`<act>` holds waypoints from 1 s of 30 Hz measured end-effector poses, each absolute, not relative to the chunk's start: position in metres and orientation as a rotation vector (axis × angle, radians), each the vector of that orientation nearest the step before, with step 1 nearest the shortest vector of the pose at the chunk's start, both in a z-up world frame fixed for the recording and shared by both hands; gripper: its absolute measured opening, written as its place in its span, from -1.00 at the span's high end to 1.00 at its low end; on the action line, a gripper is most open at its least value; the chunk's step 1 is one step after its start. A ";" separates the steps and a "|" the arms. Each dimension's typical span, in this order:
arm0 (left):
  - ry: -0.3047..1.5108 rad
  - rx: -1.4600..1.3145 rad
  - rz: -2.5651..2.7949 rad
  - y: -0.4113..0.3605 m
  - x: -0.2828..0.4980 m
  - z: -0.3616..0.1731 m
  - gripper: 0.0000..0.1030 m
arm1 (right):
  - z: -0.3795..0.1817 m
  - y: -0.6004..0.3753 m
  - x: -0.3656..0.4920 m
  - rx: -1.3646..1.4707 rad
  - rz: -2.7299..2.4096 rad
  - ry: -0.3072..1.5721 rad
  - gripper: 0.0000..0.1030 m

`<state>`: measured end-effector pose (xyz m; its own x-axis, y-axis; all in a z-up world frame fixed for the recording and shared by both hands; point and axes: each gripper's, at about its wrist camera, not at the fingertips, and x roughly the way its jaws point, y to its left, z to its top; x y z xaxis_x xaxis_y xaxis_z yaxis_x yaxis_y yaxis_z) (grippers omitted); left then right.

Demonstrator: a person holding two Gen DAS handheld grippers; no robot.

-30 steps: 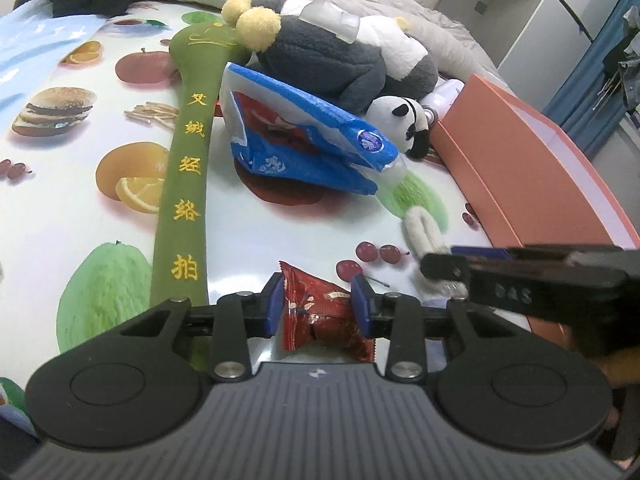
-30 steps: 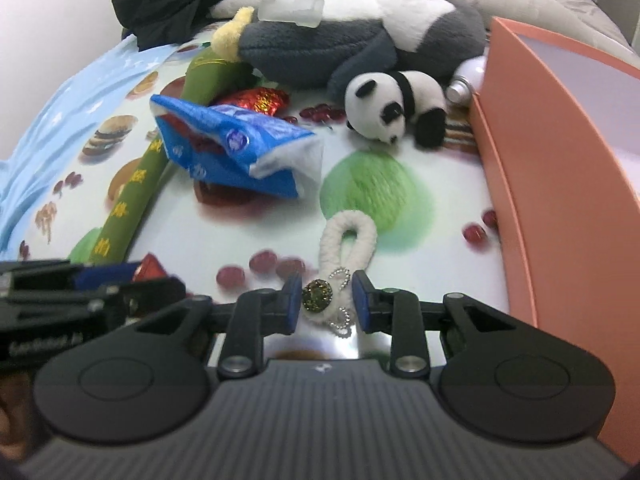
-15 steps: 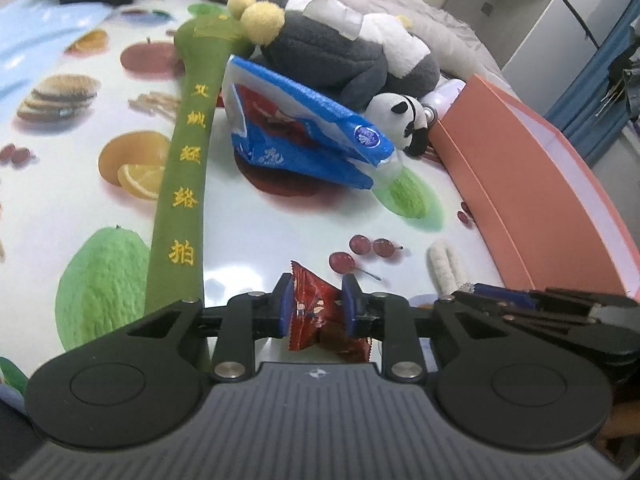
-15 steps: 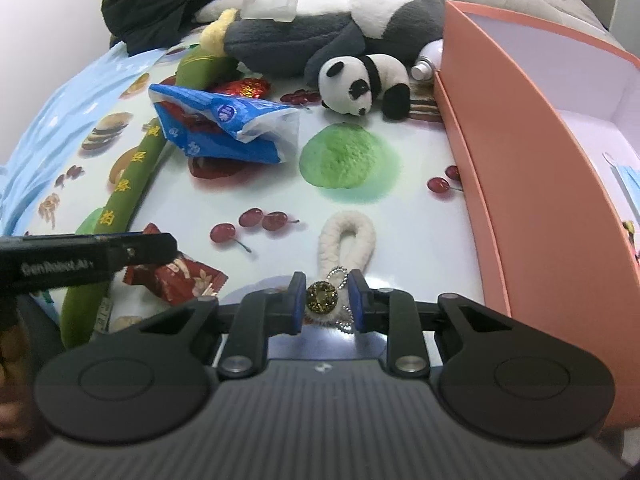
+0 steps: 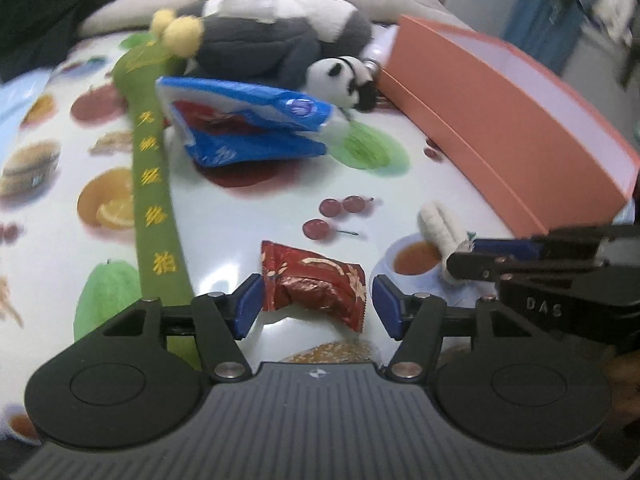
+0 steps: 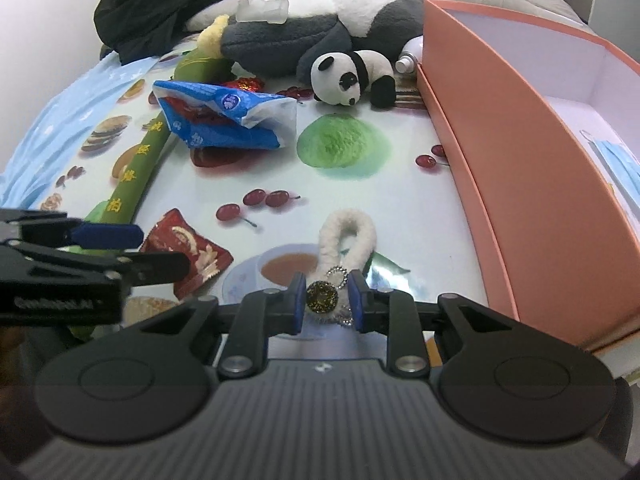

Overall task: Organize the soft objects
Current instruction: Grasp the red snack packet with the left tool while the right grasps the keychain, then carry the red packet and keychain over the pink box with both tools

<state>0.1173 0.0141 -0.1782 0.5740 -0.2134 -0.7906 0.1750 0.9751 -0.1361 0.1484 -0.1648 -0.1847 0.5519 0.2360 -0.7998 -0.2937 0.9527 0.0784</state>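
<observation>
A red snack packet (image 5: 316,284) lies on the fruit-print tablecloth (image 5: 248,216) between the pads of my left gripper (image 5: 317,306). Its jaws are opening; the right pad stands clear of the packet. My right gripper (image 6: 326,304) is shut on the round gold charm of a white fluffy loop (image 6: 352,232), which stretches away over the cloth. The loop (image 5: 440,224) also shows in the left wrist view beside the right gripper's fingers (image 5: 520,260). The packet (image 6: 188,248) shows in the right wrist view too.
An open orange box (image 6: 500,160) runs along the right, with a blue face mask (image 6: 616,160) inside. Further back lie a small panda (image 6: 348,76), a big grey plush (image 6: 288,40), a blue packet (image 6: 224,120), a long green stick (image 5: 154,184) and black clothing (image 6: 160,8).
My left gripper's jaws have spread apart and let go of the red packet, which now lies flat. Both grippers have shifted across the table; the right one keeps its grip on the loop.
</observation>
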 end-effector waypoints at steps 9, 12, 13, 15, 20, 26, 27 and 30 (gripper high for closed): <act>0.915 0.195 -0.251 -0.018 0.127 -0.189 -0.36 | -0.186 -0.175 0.147 -0.054 0.303 0.930 0.49; 0.942 0.198 -0.254 -0.020 0.130 -0.195 -0.33 | -0.187 -0.176 0.148 -0.044 0.307 0.932 0.49; 0.952 0.194 -0.253 -0.020 0.130 -0.197 -0.31 | -0.188 -0.176 0.148 -0.043 0.310 0.932 0.49; 0.955 0.189 -0.249 -0.019 0.129 -0.200 -0.21 | -0.189 -0.176 0.149 -0.044 0.313 0.932 0.49; 0.950 0.149 -0.219 -0.013 0.126 -0.196 0.08 | -0.189 -0.177 0.149 -0.029 0.313 0.925 0.52; 0.950 0.031 -0.201 -0.002 0.131 -0.185 0.14 | -0.181 -0.176 0.147 -0.024 0.319 0.914 0.56; 0.948 0.018 -0.199 -0.002 0.132 -0.182 0.14 | -0.179 -0.177 0.147 -0.023 0.321 0.911 0.56; 0.928 -0.016 -0.202 -0.003 0.132 -0.169 0.15 | -0.169 -0.176 0.148 -0.024 0.325 0.895 0.56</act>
